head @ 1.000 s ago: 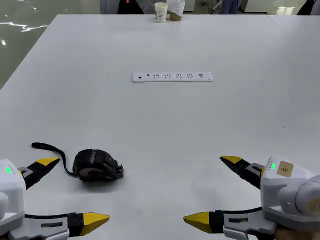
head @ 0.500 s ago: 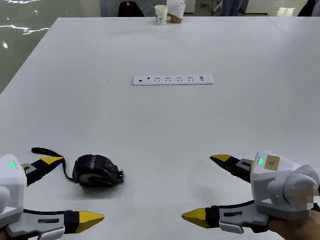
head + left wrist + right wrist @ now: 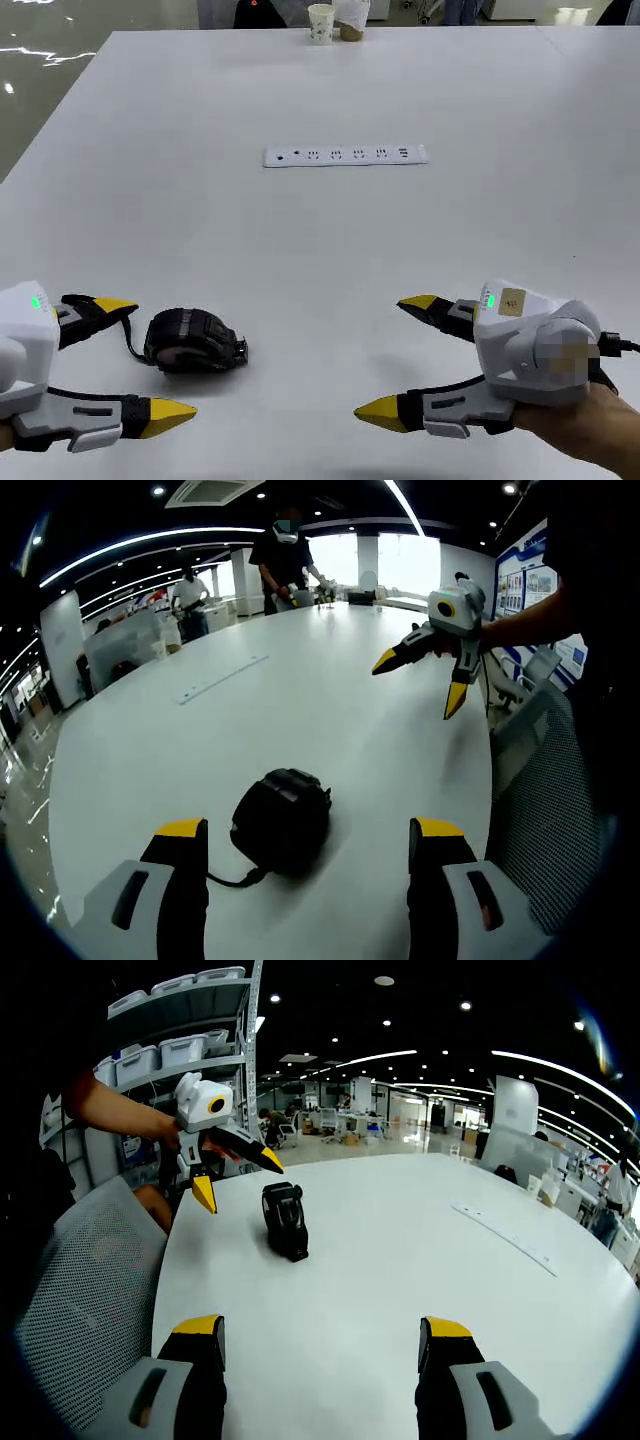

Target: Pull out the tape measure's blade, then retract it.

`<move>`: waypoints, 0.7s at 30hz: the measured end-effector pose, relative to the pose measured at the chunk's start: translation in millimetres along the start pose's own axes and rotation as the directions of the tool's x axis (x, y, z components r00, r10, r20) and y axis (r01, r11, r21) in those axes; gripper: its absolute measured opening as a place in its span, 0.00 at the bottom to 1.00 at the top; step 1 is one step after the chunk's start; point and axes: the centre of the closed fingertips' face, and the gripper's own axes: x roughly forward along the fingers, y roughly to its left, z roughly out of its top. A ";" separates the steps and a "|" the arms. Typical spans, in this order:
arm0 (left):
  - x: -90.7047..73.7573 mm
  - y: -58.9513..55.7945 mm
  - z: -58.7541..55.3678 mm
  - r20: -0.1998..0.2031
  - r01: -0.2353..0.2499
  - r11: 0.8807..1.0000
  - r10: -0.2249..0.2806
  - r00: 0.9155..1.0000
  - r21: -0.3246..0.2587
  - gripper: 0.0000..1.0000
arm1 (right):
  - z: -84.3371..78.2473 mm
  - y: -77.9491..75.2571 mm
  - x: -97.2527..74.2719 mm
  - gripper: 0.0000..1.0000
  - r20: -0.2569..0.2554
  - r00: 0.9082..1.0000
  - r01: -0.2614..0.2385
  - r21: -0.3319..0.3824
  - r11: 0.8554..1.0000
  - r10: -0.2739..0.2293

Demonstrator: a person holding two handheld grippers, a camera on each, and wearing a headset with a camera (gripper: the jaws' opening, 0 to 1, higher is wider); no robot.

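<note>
A black tape measure (image 3: 190, 341) with a black wrist strap lies on the white table (image 3: 320, 230) near its front left. Its blade is wound in. My left gripper (image 3: 122, 358) stands open just left of it, jaws to either side of the strap end, touching nothing. In the left gripper view the tape measure (image 3: 282, 819) sits a short way ahead between the open jaws (image 3: 310, 838). My right gripper (image 3: 395, 356) is open at the front right, well apart from the tape measure (image 3: 285, 1219), which lies far ahead in the right gripper view.
A white power strip (image 3: 345, 156) lies across the middle of the table. Two paper cups (image 3: 322, 23) stand at the far edge. A mesh chair (image 3: 70, 1290) is beside the table. People stand in the background behind the far end.
Both grippers have moved inward and slightly forward; the left one is now closer to the tape measure's strap. The tape measure has not moved. Both stay open.
</note>
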 end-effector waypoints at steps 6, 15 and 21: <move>4.1 6.5 -0.9 -0.022 0.023 0.999 -0.022 1.000 0.035 0.73 | 3.3 0.1 9.6 0.75 -0.009 0.999 -0.033 -0.020 0.999 0.033; 9.6 14.4 -4.1 -0.070 0.059 0.995 -0.054 0.996 0.078 0.65 | 4.3 -1.5 25.3 0.71 -0.032 0.996 -0.079 -0.058 0.995 0.078; 13.3 18.6 -7.0 -0.098 0.087 0.992 -0.077 0.992 0.096 0.61 | 6.1 -0.1 36.0 0.69 -0.049 0.993 -0.112 -0.090 0.990 0.108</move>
